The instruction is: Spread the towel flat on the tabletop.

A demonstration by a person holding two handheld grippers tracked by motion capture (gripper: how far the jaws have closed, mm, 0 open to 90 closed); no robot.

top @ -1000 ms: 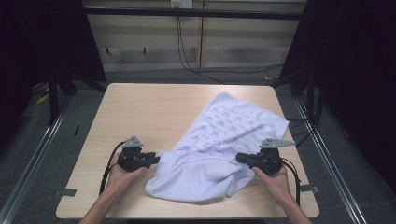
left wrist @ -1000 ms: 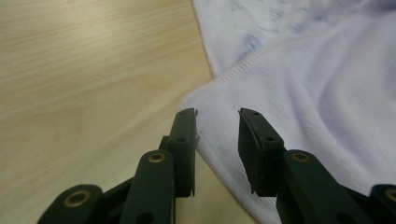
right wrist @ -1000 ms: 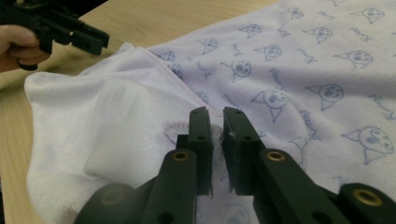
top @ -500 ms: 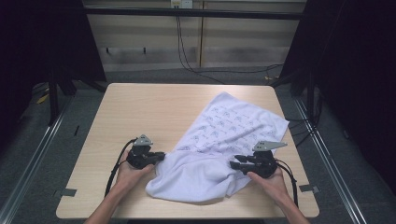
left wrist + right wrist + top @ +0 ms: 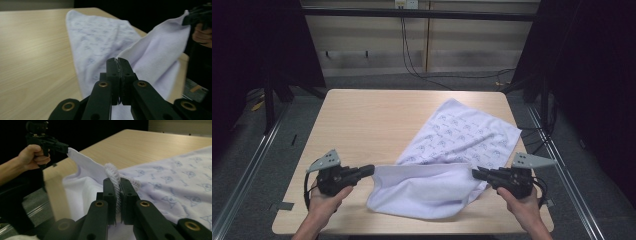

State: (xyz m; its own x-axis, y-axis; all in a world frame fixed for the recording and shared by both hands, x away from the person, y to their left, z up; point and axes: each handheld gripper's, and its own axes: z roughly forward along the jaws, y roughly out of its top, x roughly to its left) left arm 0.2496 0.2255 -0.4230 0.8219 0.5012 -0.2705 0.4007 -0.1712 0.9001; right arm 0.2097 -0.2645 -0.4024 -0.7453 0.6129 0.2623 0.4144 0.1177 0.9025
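A pale lilac towel (image 5: 462, 137) with a small printed pattern lies on the wooden table (image 5: 362, 120), its near end lifted off the top. My left gripper (image 5: 371, 169) is shut on the near left corner of the towel (image 5: 100, 42). My right gripper (image 5: 475, 173) is shut on the near right corner, the bunched hem of the towel (image 5: 113, 173) pinched between its jaws. The held edge hangs stretched between the two grippers, and the plain underside (image 5: 427, 192) sags below it. In the right gripper view the left gripper (image 5: 65, 148) shows far off, holding its corner.
Dark metal frame posts (image 5: 269, 100) stand at both sides of the table, and cables (image 5: 412, 60) run down the back wall. Bare wood covers the left and far parts of the table.
Both grippers have pulled apart sideways and risen, each keeping its towel corner. The near edge, slack and crumpled before, is now stretched between them.
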